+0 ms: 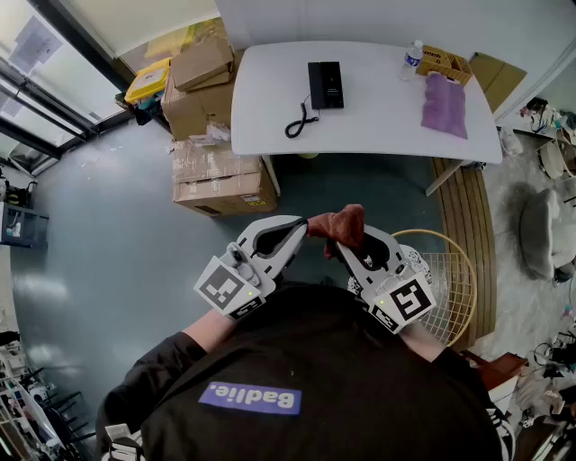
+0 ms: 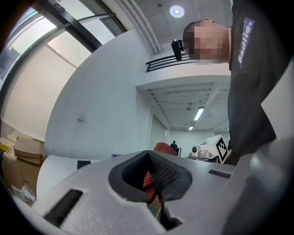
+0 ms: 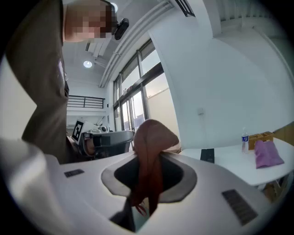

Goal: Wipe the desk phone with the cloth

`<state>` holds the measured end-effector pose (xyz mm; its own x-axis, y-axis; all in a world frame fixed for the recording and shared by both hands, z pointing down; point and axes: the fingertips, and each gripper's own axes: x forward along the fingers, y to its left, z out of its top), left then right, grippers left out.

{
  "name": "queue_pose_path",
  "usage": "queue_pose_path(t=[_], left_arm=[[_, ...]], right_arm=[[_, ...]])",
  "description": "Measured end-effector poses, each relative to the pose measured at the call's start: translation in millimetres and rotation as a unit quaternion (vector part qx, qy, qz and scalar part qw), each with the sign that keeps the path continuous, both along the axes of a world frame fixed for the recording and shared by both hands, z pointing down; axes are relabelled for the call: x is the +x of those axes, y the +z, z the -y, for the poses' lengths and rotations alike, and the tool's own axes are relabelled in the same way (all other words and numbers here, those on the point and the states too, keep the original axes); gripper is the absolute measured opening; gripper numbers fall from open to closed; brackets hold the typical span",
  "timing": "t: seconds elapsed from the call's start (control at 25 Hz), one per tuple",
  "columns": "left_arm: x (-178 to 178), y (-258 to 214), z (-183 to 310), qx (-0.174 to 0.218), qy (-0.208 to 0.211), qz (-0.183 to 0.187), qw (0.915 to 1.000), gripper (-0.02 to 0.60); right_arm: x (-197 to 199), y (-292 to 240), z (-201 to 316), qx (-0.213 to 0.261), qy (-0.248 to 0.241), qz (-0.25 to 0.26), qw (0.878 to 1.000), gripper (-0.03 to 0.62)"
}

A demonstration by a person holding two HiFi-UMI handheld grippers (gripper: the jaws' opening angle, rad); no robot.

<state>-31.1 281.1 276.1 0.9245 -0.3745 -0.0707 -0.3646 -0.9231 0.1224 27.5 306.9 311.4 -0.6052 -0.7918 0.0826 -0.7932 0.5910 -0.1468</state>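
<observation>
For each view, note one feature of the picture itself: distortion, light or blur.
Head view: fisheye bows the table; light is even. Left gripper view: dark round vignette; the ceiling lamp glares. Right gripper view: bright windows; the near cloth looks slightly soft.

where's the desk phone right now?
Head view: phone lies on the white table, top centre, left of the purple cloth, cord curled at its left.

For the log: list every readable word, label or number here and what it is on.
"Badlie." on the purple logo of the person's black shirt.
Water bottle label: too small to read.
Yellow box print: too small to read.
Nothing else is legible.
</observation>
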Motion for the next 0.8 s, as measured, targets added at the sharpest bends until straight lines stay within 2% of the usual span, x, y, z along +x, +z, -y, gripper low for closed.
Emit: queue_pose_path(t=[0.08,0.24,0.44,0.8], left_arm=[[2.2,-3.7,-1.7,-0.007,0.003,-0.013,0.9999,0.009],[1.1,4.2,-0.1,-0.004,-0.003,0.006,1.0000,0.009],[1.7,5.8,8.5,0.000,-0.003,0.008,1.0000,0.009],[-6.3,11.3,66.0,-0.003,0.002,0.005,1.0000,0.009]], right_arm=[[0.8,1.3,-0.9,-0.001,0.000,0.000,1.000,0.089],[0.9,2.6,-0.9,-0.004,-0.004,0.001,1.000,0.089],[0.0,7.0,8.6,-0.009,-0.007,0.003,1.000,0.089],[-9.9,11.6,65.0,-0.014,-0.005,-0.013,1.000,0.089]])
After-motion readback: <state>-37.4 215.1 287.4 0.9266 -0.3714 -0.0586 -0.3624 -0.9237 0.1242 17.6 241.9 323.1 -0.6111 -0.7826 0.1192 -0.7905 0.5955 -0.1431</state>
